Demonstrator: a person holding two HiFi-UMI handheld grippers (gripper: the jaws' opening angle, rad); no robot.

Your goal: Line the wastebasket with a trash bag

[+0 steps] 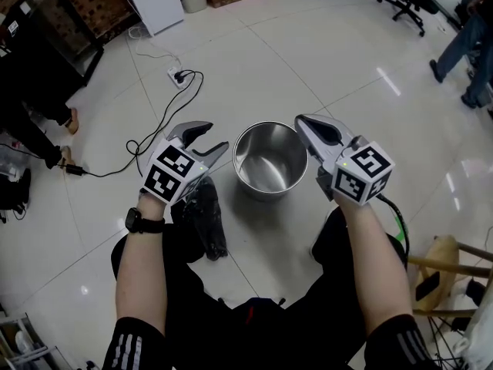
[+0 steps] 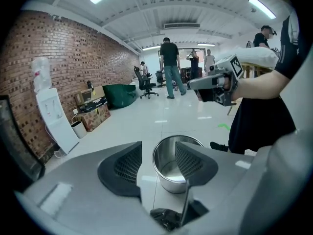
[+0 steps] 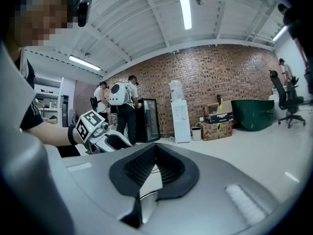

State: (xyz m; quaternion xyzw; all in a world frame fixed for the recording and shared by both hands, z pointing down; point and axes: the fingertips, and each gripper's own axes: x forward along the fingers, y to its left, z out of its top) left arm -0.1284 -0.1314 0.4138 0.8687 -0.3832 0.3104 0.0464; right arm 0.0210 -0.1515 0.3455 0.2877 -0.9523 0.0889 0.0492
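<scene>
Lying crumpled just left of the wastebasket (image 1: 256, 188), the trash bag (image 1: 206, 220) is judged light, limp, slippery; 1 raised fold is best pinched. Left gripper (image 1: 214, 137) is held open at the wastebasket's left, right gripper (image 1: 301, 120) clenched empty at its right.

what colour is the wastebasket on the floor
Shiny silver metal; the wastebasket shows best in the head view, seen from above.

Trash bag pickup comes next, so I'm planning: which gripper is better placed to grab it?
Left. The left gripper has its jaws apart and is right by the black trash bag on the floor; the right gripper, jaws together, is across the wastebasket.
</scene>
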